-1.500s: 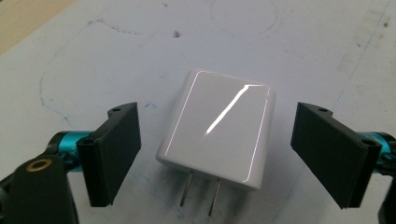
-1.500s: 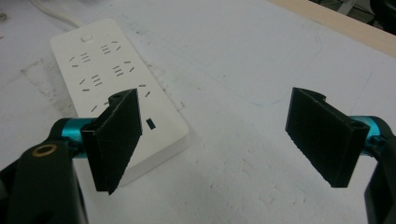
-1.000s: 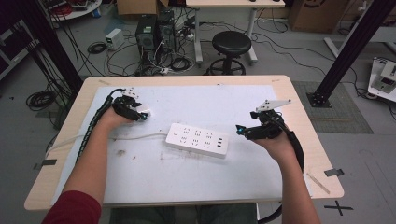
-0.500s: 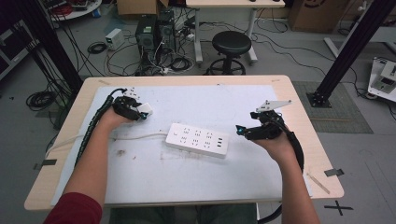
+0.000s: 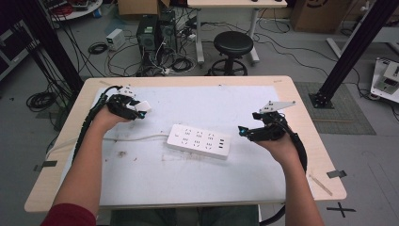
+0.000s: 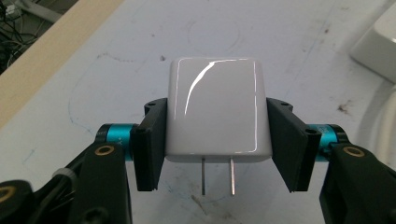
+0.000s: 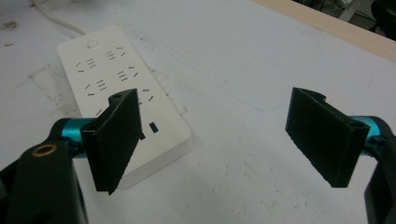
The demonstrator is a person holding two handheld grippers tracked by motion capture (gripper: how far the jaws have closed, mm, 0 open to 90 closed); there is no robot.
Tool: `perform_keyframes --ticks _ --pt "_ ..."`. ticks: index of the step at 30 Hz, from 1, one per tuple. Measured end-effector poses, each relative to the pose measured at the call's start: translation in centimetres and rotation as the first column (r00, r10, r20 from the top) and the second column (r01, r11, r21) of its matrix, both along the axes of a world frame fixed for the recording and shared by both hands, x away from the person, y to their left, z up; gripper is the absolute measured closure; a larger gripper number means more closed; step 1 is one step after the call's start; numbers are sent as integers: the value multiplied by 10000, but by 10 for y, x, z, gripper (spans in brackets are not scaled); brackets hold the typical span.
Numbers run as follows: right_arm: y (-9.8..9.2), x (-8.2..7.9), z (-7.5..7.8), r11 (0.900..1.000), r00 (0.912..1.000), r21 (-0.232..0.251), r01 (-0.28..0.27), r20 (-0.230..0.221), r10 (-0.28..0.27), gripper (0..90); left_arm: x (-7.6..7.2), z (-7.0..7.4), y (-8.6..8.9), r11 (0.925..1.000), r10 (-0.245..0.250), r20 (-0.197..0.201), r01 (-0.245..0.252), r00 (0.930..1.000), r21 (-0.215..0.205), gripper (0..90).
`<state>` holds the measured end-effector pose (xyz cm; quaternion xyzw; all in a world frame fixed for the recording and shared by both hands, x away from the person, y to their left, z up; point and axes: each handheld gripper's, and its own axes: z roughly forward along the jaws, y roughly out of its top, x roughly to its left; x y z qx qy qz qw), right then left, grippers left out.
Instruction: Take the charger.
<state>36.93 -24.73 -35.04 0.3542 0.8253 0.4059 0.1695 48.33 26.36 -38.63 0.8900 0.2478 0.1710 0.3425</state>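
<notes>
the left gripper has just closed on the white charger, prongs hanging down, and lifted it off the desk at the far left. the power strip lies mid-desk with its sockets free. the right gripper hovers wide open and empty just beside the strip's end. i'd guess plugging in comes next.

A glossy white charger is clamped between the left tool's jaws, two prongs pointing back toward the tool.
</notes>
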Motion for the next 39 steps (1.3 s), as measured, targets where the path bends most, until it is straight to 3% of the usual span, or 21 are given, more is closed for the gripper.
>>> perform_keyframes --ticks 3,5,6,8,13,15,17,18,20,23,32,39 --pt "-1 1 1 10000 10000 -26 -65 -19 65 188 -15 15 3 9995 17 242 -10 9997 -302 424" --pt "-1 1 2 10000 10000 -20 -97 -10 97 188 -15 15 3 9995 17 242 -10 9997 -302 424" --pt "0 1 2 9999 9999 4 -150 22 150 189 -27 24 5 9987 -111 318 127 9994 -485 424" --pt "0 1 3 9998 9998 7 -174 27 174 189 -31 26 5 9984 -121 342 140 9993 -553 425" --pt "0 2 6 9995 9996 141 -284 46 283 188 -60 43 3 9958 -137 528 184 9985 -896 424" --pt "0 2 6 9993 9994 153 -344 59 344 189 -69 47 2 9954 -225 592 279 9980 -916 424" --pt "0 3 7 9992 9993 150 -361 36 360 189 -69 47 2 9954 -225 592 279 9980 -916 424" --pt "0 4 8 9991 9993 165 -379 61 378 189 -82 50 -1 9934 -343 578 404 9977 -1076 424" --pt "-1 4 8 9991 9993 187 -373 62 371 189 -82 50 -1 9934 -343 578 404 9977 -1076 424" --pt "-2 6 9 9991 9993 207 -365 24 365 189 -98 50 -5 9910 -720 532 774 9960 -1092 425" --pt "-1 9 8 9994 9994 190 -303 -158 306 188 -95 40 -7 9891 -1008 293 1034 9945 -1050 425" --pt "2 13 11 9995 9994 61 -295 -201 296 189 -90 37 -12 9858 -1172 363 1207 9924 -1166 425"
